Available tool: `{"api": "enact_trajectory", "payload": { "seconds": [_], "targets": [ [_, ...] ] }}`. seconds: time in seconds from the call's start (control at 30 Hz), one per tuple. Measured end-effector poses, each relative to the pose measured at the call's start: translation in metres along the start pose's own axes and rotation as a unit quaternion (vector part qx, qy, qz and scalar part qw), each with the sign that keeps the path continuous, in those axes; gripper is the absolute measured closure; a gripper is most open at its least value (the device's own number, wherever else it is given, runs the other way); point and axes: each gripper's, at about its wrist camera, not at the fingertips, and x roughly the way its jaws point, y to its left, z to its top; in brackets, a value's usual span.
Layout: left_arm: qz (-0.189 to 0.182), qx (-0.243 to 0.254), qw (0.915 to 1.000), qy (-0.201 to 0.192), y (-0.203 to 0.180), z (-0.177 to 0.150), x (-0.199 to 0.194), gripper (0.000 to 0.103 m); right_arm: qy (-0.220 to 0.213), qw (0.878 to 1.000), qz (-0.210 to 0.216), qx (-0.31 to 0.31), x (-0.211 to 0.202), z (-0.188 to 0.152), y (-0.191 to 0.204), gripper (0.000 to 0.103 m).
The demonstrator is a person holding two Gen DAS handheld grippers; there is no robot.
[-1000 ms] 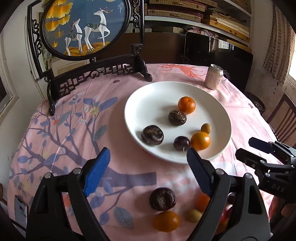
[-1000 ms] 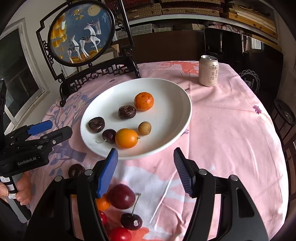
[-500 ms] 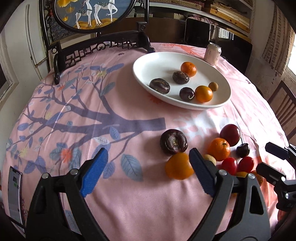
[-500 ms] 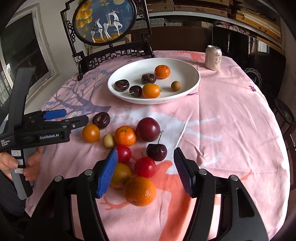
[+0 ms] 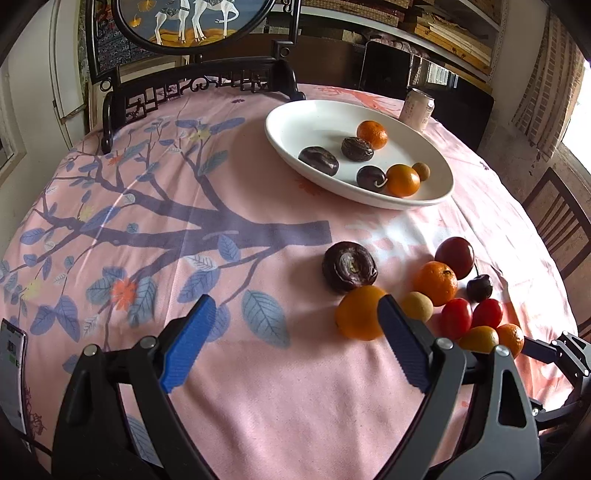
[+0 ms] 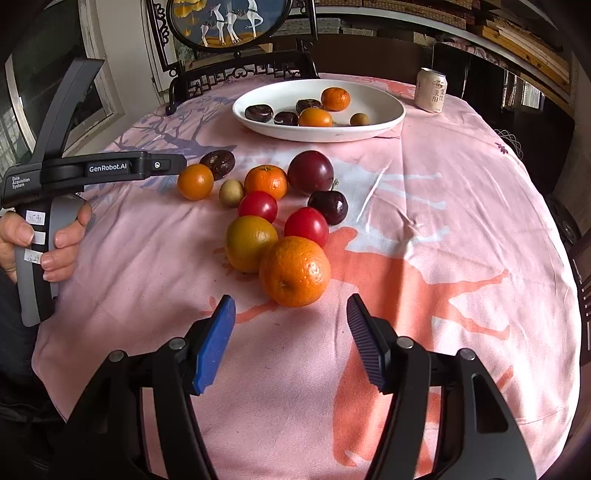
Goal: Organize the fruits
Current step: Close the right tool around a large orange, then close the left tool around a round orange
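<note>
Right now, these are the things on the round table:
Left gripper (image 5: 293,314): hovering low over the pink cloth (image 5: 258,369), jaws standing wide apart and holding nothing; its right blue pad (image 5: 402,347) is overlapping the small orange fruit (image 5: 360,312) in the left wrist view, though contact cannot be told.
Right gripper (image 6: 291,317): sitting near the close edge of the table, jaws spread and gripping nothing, pointing at the big orange (image 6: 294,271) just beyond its tips.
Left hand (image 6: 48,240): wrapping around the grey handle of the left tool, seen at the left in the right wrist view.
Loose fruit: lying in a cluster on the cloth, near side of the plate. The big orange is touching a yellowish citrus (image 6: 251,243) to its left; two red tomatoes (image 6: 306,226) are sitting just behind; a dark cherry (image 6: 328,207), a plum (image 6: 310,172), a mandarin (image 6: 266,181) and a small tan fruit (image 6: 231,192) are lying farther back.
Dark wrinkled fruit (image 5: 349,266): resting at the far left of the cluster, just beside the small orange fruit.
Plate (image 5: 295,125): white, sitting far from the grippers, carrying six pieces, among them a mandarin, an orange fruit and three dark ones.
Can (image 6: 430,90): standing upright to the right of the plate.
Framed deer picture (image 5: 192,18): standing on its dark stand at the far edge.
</note>
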Motion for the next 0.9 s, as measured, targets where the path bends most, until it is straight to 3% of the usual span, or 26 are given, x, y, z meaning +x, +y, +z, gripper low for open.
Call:
{"api": "enact_trajectory", "payload": {
  "seconds": [0.17,0.27,0.47,0.8,0.9],
  "targets": [
    [0.002,0.016,0.9998,0.008,-0.005,-0.003,0.002,0.012,0.009,1.0,-0.024,-0.013,0.011,0.008,0.001,0.04],
    [0.001,0.025,0.9996,0.015,-0.009,-0.006,0.004,0.012,0.012,0.999,-0.029,-0.022,0.016,0.013,0.003,0.053],
    [-0.007,0.027,0.9994,0.019,-0.01,-0.007,0.007,0.012,0.005,0.999,-0.027,-0.029,0.02,0.014,0.006,0.061],
    [-0.025,0.045,0.9984,0.025,-0.022,-0.011,0.009,0.012,-0.006,1.0,-0.003,0.018,0.008,0.004,-0.012,0.062],
    [-0.001,0.065,0.9975,0.027,-0.031,-0.015,0.014,0.012,-0.014,1.0,0.004,0.024,0.004,0.002,-0.015,0.062]
  ]
}}
